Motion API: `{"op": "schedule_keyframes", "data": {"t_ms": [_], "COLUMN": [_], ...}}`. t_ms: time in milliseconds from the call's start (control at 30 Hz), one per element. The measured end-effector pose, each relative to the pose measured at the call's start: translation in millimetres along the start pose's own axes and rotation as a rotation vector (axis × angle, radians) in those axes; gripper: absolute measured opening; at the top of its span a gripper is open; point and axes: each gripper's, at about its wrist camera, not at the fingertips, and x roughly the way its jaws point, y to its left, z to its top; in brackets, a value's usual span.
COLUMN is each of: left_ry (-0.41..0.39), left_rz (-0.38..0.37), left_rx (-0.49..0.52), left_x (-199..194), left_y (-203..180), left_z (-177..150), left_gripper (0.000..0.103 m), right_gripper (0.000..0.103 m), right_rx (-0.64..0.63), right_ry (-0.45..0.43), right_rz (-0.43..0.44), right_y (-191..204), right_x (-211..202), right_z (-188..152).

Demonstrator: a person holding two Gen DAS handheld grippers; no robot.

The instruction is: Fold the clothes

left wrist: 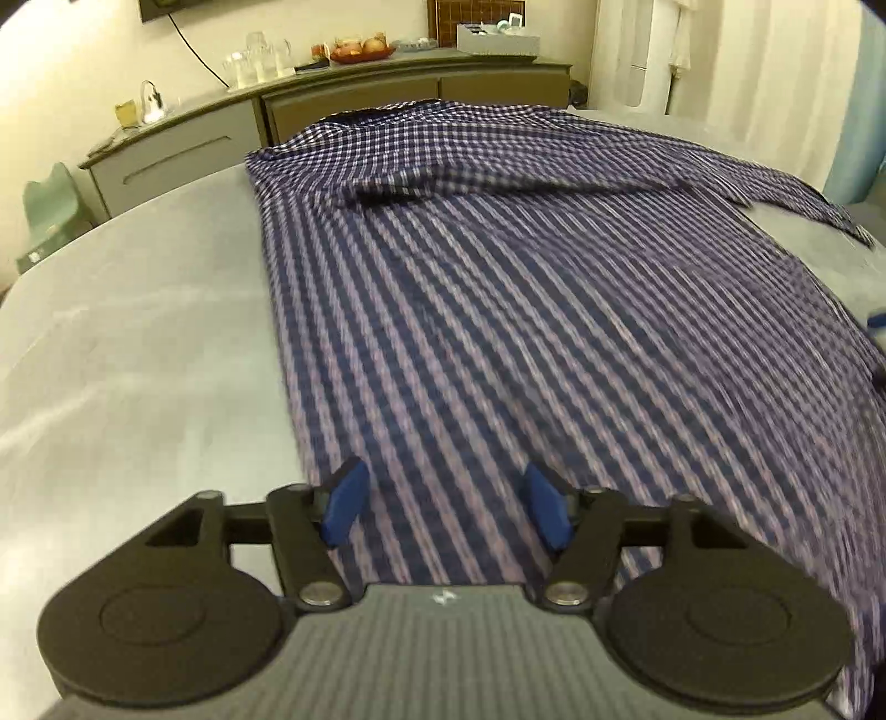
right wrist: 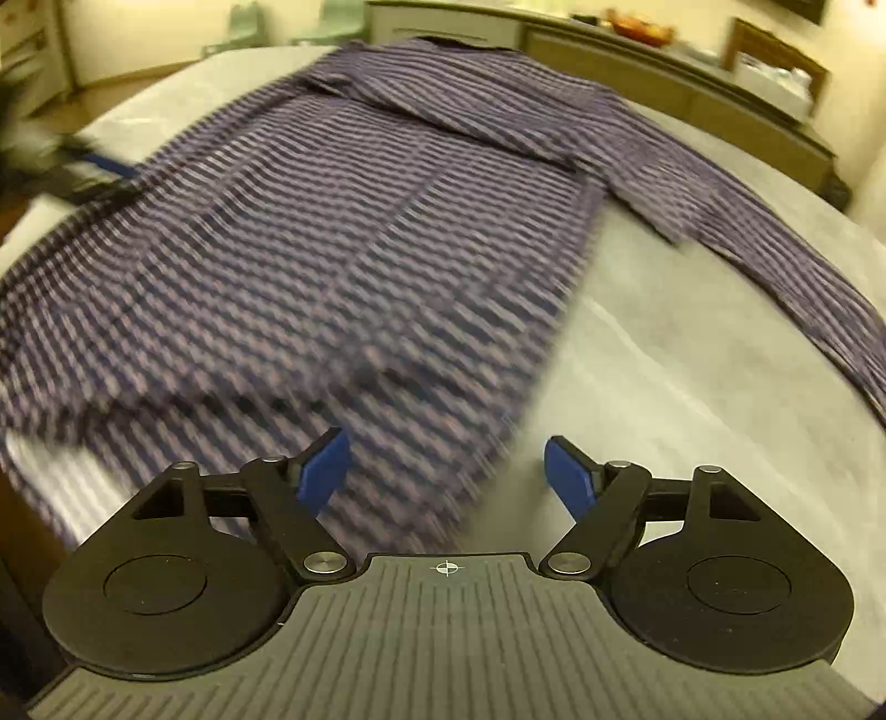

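Observation:
A blue and white checked shirt (left wrist: 526, 288) lies spread on a grey table (left wrist: 138, 343), collar at the far end. One sleeve is folded across its upper body; the other sleeve (right wrist: 775, 243) stretches out over the table. My left gripper (left wrist: 443, 507) is open and empty, just above the shirt's near hem at its left edge. My right gripper (right wrist: 448, 476) is open and empty, over the shirt's (right wrist: 332, 232) near right corner. The left gripper (right wrist: 105, 171) also shows blurred at the far left in the right wrist view.
A grey sideboard (left wrist: 354, 105) stands beyond the table, carrying glassware (left wrist: 255, 58), a fruit bowl (left wrist: 362, 51) and a white tray (left wrist: 498, 39). A pale green chair (left wrist: 52, 205) stands at the left. Curtains (left wrist: 775, 66) hang at the right.

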Motion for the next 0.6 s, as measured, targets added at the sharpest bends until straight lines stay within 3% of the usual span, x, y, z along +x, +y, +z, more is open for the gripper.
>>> {"op": "schedule_keyframes", "data": {"t_ms": [67,133,167,233,300,400,467,500,600], "left_ry": [-0.036,-0.084,-0.109,-0.145,-0.167,-0.183,-0.172,-0.168,-0.152], "left_rz": [0.007,-0.003,-0.022,-0.056,-0.090,-0.118,-0.115,-0.112,-0.113], "left_rx": [0.018,0.062,0.118,0.235,0.358,0.438,0.423,0.416,0.398], "left_x": [-22,-47,-58,-75,-87,-93,-86,-84,-78], "left_y": [-11,-27,-41,-66,-89,-103,-104,-102,-98], "left_z": [-15,-30,-36,-49,-66,-86,-89,-88,-87], "left_gripper": [0.062,0.062,0.063,0.065,0.065,0.065,0.065,0.065,0.064], "right_gripper": [0.077,0.069,0.069,0.067,0.067,0.065,0.062,0.055,0.049], "right_rx": [0.022,0.020,-0.017,-0.150,-0.347,-0.563,-0.562,-0.536,-0.479], "right_ry": [-0.008,-0.054,-0.084,-0.140,-0.134,-0.132,-0.149,-0.138,-0.118], "right_rz": [-0.076,-0.139,-0.113,-0.016,0.002,-0.037,-0.058,-0.046,-0.005], "right_y": [0,16,31,71,114,152,154,152,146], "right_x": [-7,-18,-25,-39,-41,-33,-33,-33,-31], "right_z": [-8,-10,-11,-14,-24,-37,-39,-35,-30]}}
